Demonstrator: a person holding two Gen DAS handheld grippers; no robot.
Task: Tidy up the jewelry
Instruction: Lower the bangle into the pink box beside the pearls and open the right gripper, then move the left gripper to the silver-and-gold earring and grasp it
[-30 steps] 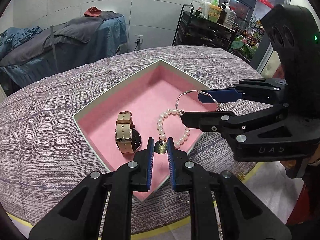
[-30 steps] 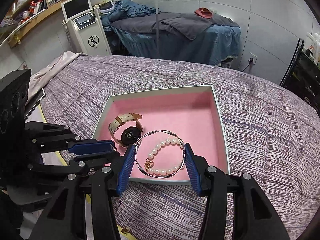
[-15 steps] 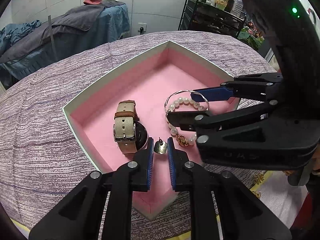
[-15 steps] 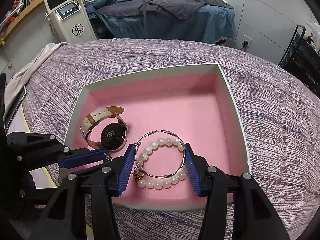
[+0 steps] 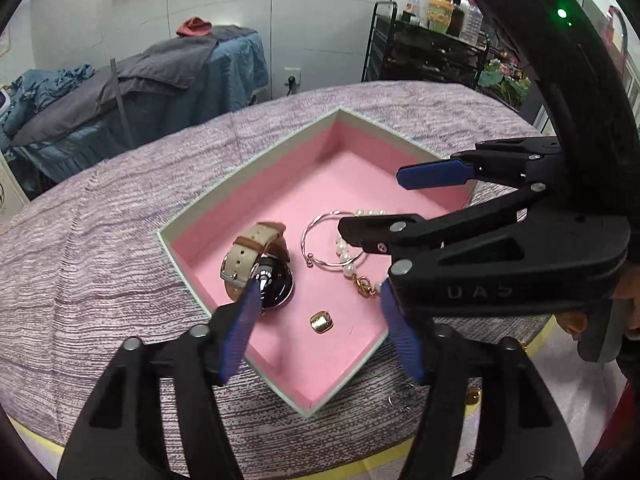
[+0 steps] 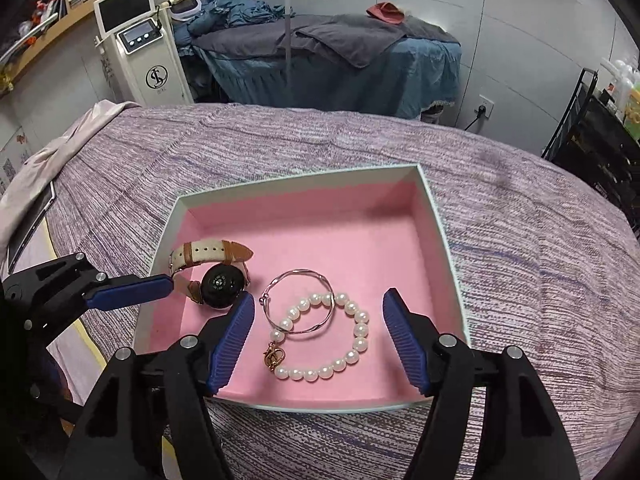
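Note:
A white box with a pink lining point(image 5: 280, 168) point(image 6: 304, 216) lies on the purple striped cloth. Inside it are a tan-strapped watch point(image 5: 256, 264) point(image 6: 220, 280), a silver bangle point(image 5: 320, 236) point(image 6: 298, 304) that overlaps a pearl bracelet point(image 5: 348, 258) point(image 6: 352, 344), and a small gold piece point(image 5: 321, 322). My left gripper point(image 5: 318, 300) is open just above the gold piece, not touching it. My right gripper point(image 6: 318, 312) point(image 5: 372, 202) is open over the bangle and pearls, holding nothing. The gold piece is hidden in the right wrist view.
Outside the box's near corner, a small ring point(image 5: 400, 398) and another gold bit point(image 5: 474, 396) lie at the cloth's edge. A massage bed point(image 6: 332, 52), a white machine point(image 6: 148, 52) and a black shelf trolley point(image 5: 432, 40) stand beyond the table.
Both grippers have opened. The left let the gold piece drop onto the pink floor; the right let go of the silver bangle, which now rests on the pearl bracelet.

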